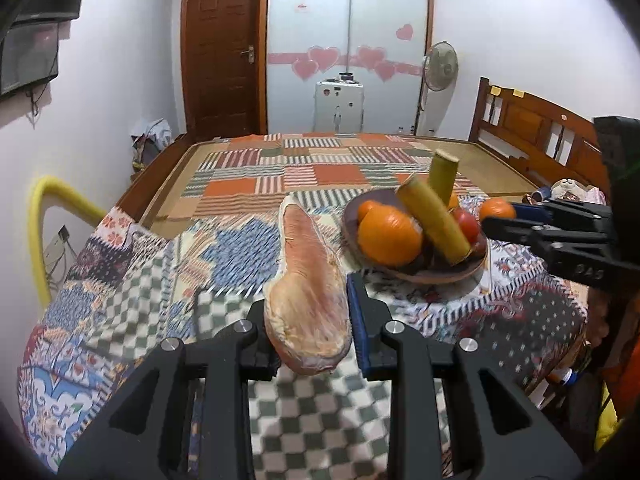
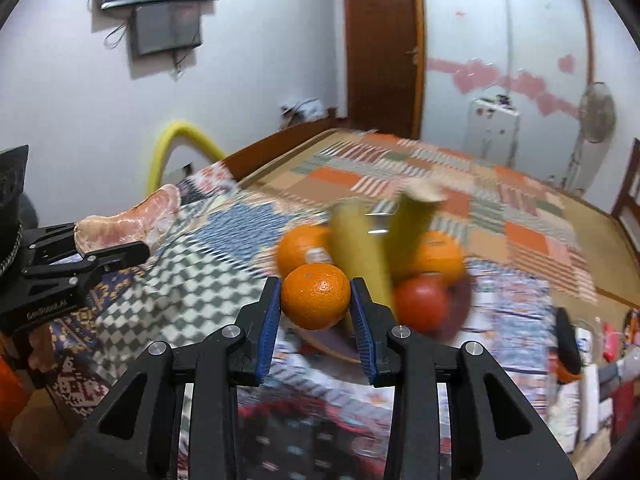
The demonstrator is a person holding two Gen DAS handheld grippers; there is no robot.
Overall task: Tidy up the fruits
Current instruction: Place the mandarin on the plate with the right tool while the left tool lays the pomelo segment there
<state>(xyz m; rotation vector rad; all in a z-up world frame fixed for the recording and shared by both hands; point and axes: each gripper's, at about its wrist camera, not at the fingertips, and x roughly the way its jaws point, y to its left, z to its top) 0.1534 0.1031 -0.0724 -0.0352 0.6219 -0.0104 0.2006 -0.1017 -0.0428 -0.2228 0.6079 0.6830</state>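
Note:
My left gripper (image 1: pixel 308 312) is shut on a peeled pink pomelo wedge (image 1: pixel 306 280) and holds it above the patterned cloth, left of the brown bowl (image 1: pixel 440 276). The bowl holds an orange (image 1: pixel 388 236), two yellow-green sugarcane pieces (image 1: pixel 434 216), and a tomato (image 1: pixel 466 222). My right gripper (image 2: pixel 316 300) is shut on an orange (image 2: pixel 316 296) just in front of the bowl (image 2: pixel 462 300); it also shows in the left wrist view (image 1: pixel 496 210) at the bowl's right side. The pomelo wedge (image 2: pixel 132 220) shows at the left of the right wrist view.
The table is covered by a patchwork cloth (image 1: pixel 120 300). Behind it lies a bed with a checked blanket (image 1: pixel 320 168) and a wooden headboard (image 1: pixel 532 128). A yellow padded chair back (image 1: pixel 44 216) stands at the left. Clutter sits at the table's right (image 2: pixel 592 352).

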